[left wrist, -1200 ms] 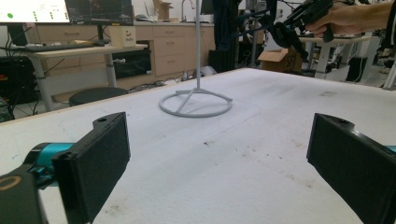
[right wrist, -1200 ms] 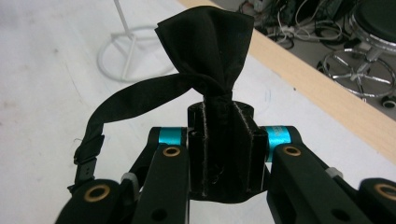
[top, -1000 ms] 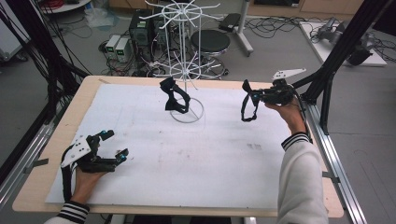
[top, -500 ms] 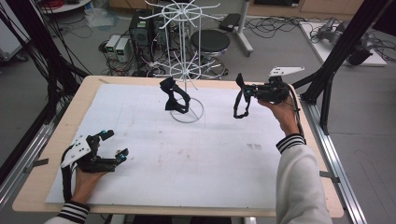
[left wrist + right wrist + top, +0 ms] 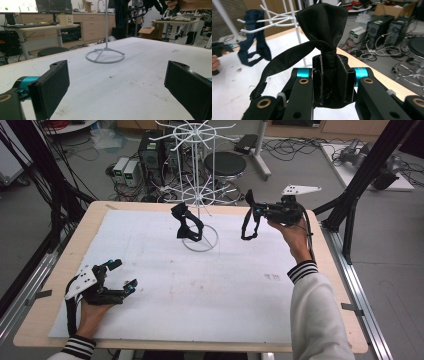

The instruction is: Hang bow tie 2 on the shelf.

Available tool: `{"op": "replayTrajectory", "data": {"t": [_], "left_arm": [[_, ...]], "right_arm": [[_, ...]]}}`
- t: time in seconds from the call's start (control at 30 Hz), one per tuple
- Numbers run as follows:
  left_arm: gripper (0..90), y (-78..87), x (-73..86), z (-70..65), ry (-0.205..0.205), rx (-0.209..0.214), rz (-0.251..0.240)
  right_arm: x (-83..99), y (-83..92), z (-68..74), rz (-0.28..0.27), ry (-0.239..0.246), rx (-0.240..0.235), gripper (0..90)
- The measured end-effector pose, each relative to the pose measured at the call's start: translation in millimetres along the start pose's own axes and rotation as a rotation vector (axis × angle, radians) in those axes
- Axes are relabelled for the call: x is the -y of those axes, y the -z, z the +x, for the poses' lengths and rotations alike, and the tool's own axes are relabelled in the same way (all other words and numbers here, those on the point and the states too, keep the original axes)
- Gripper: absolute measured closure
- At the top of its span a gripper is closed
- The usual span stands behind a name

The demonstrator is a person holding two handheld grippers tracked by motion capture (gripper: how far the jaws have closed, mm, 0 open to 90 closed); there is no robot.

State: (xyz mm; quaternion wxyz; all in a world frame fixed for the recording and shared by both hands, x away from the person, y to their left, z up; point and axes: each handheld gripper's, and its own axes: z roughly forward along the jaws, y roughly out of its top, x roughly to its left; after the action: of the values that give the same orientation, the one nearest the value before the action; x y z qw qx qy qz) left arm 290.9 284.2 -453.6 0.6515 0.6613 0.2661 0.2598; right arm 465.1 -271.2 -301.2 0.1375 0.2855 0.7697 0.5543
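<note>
High view: right gripper (image 5: 256, 212) held aloft at about 2 o'clock over the table (image 5: 40, 315), jaws clamped on a black fabric strap (image 5: 248, 222) that dangles in a loop below them. White wire rack (image 5: 199, 195) stands at 12 o'clock on its ring base; a second dark strap (image 5: 187, 222) already hangs from a lower prong. Left gripper (image 5: 117, 276) rests low at 8 o'clock, jaws spread wide, nothing between them.

Right gripper view: black fabric strap (image 5: 322, 32) bunched upright between the pads, one tail trailing off to 8 o'clock. Rack prongs (image 5: 274, 21) sit beyond at 11 o'clock, the hung strap (image 5: 254, 42) beside them.

Judgement: work looks like hanging this strap on a prong. Risks:
- loop hangs flat and narrow, so it may miss the prong tip and slide off
- loose tail could catch the neighbouring strap and drag it down
- rack is light wire; a sideways push may rock or tip it
- release before the loop seats would drop the strap on the table
</note>
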Motion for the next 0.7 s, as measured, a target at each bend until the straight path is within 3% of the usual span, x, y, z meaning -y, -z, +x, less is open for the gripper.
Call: {"op": "replayTrajectory", "data": {"t": [0.37,0.7], "left_arm": [[6.5,0.3,0.1,0.5,0.002,-0.002,-0.002],[6.5,0.4,0.2,0.5,0.001,-0.001,-0.004]], "right_arm": [[-23.1,-9.6,6.1,-0.019,-0.017,0.059,77.0],[-33.4,-25.6,9.9,-0.015,-0.025,0.080,77.0]]}}
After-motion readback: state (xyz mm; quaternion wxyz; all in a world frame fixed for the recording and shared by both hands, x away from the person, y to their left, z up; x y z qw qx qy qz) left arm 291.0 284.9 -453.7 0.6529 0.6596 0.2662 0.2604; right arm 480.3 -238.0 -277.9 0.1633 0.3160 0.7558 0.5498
